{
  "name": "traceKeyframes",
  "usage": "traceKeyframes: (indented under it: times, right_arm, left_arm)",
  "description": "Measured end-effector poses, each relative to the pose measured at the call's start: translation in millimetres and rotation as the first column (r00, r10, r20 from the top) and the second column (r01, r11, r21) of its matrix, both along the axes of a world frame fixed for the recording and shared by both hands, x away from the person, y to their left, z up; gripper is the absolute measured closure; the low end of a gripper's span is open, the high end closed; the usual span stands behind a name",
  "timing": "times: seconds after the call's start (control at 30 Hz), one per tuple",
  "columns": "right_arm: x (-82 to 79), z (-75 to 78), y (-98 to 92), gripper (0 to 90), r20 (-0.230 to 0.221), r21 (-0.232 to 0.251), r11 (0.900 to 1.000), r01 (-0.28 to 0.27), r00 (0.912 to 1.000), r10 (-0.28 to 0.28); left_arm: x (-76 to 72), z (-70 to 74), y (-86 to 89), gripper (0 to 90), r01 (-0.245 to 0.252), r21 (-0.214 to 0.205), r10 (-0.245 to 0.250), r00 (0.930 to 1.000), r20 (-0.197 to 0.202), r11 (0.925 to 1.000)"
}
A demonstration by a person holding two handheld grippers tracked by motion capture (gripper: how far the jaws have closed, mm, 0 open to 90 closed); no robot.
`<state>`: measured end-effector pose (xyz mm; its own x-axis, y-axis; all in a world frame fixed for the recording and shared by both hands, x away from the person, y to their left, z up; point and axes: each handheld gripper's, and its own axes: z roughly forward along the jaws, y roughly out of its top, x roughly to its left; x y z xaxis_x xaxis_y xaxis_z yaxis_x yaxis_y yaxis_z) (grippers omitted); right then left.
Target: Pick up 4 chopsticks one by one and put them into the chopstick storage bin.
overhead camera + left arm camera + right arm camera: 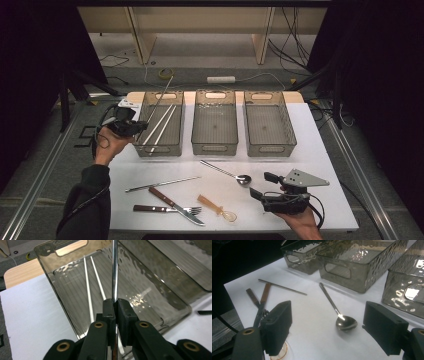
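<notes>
a metal chopstick (114, 270) is pinched between the jaws of the left gripper (115, 305), slanting above the left bin (50, 267). the right gripper (327, 327) is held spread wide beside a metal spoon (342, 320).

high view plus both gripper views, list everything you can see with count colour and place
bins: 3, smoky clear plastic, side by side at the far side of the table
white chopsticks: 2, white, lying in the left bin
metal chopstick: 1, silver, clamped in the left gripper, over the left bin
loose metal chopstick: 1, silver, on the table in front of the left bin
metal spoon: 1, silver, on the table in front of the middle bin
knife and fork: 2, brown handles, crossed at the near left
plastic spoon: 1, clear amber, near edge
table: 1, white
left gripper: 1, black, shut on the metal chopstick
right gripper: 1, black, jaws wide apart near the metal spoon
</notes>
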<state>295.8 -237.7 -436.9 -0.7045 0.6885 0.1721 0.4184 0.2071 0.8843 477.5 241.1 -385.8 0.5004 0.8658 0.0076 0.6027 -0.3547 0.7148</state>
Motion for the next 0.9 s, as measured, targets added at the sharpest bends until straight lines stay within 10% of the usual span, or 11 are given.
traceKeyframes:
  times: [0.9]
  right_arm:
    - [-0.8, 0.6, 0.2, 24.0, 0.003, -0.003, 1.0, -0.001, 1.0, 0.001]
  left_arm:
    - [10.8, -28.5, 0.0, 84.2, -0.047, 0.019, 0.047, 0.9986, -0.024, 0.9987]
